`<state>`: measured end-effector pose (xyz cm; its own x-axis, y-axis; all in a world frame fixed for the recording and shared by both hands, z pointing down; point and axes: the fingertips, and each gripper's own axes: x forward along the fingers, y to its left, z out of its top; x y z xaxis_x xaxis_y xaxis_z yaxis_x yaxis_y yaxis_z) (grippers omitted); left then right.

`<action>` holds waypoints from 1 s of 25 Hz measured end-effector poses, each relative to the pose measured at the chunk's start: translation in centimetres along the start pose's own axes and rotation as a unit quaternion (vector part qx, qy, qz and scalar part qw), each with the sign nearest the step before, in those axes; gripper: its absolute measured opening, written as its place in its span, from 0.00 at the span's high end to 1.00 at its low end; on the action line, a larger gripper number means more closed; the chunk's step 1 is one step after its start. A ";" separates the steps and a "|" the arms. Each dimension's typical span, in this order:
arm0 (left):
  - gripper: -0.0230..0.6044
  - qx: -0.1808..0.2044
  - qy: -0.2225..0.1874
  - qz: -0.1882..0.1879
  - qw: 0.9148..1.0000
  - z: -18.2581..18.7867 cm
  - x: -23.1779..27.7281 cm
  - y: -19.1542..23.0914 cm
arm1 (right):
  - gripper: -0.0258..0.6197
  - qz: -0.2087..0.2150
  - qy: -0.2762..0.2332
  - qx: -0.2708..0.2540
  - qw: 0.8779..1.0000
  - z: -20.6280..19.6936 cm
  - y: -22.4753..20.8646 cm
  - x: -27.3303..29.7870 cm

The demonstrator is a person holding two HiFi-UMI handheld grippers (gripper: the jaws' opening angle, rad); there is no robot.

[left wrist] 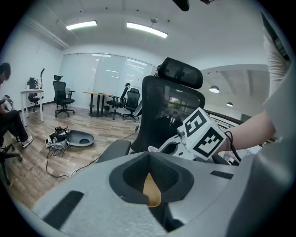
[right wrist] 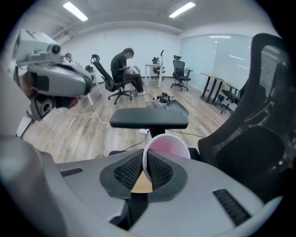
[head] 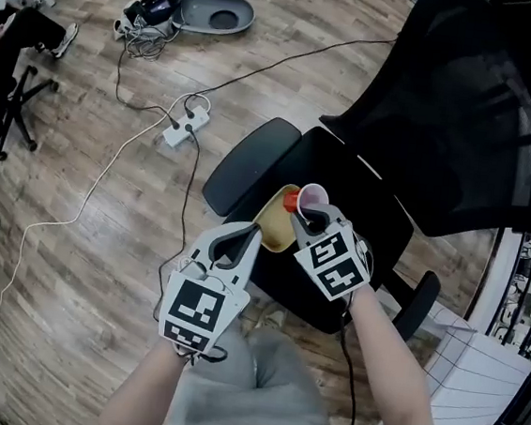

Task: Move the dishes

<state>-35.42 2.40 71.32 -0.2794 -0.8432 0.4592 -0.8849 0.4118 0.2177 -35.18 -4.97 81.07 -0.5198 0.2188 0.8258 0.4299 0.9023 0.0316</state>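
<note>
One round cup [head: 313, 198], one shallow yellow dish [head: 273, 220].

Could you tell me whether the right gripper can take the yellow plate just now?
Probably not: the right gripper is shut on the pink cup, so its jaws are full, although the yellow plate, held by the left gripper, is right beside it.

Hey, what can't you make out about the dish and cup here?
Yellow dish: head view, mostly under the left claw and right claw; left gripper view shows only a sliver between the jaws.
Pink cup: right gripper view, lower part hidden behind the right claw.
Red thing beside the cup: head view, too small and half covered to identify.
</note>
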 end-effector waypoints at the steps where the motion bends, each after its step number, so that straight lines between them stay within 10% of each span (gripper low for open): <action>1: 0.94 0.001 -0.002 0.000 1.000 1.1 -0.5 -0.3 | 0.91 0.001 -0.013 0.015 1.000 0.9 0.0 -1.5; 25: 0.94 0.091 -0.133 -0.070 0.984 27.2 -14.7 -13.1 | 0.91 -0.082 -0.292 0.135 0.943 16.2 -1.0 -39.8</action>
<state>-29.85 0.01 38.28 -0.2157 -0.9579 0.1894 -0.9671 0.2364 0.0941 -26.89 -8.60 39.04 -0.9146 0.1652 0.3690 0.1467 0.9861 -0.0780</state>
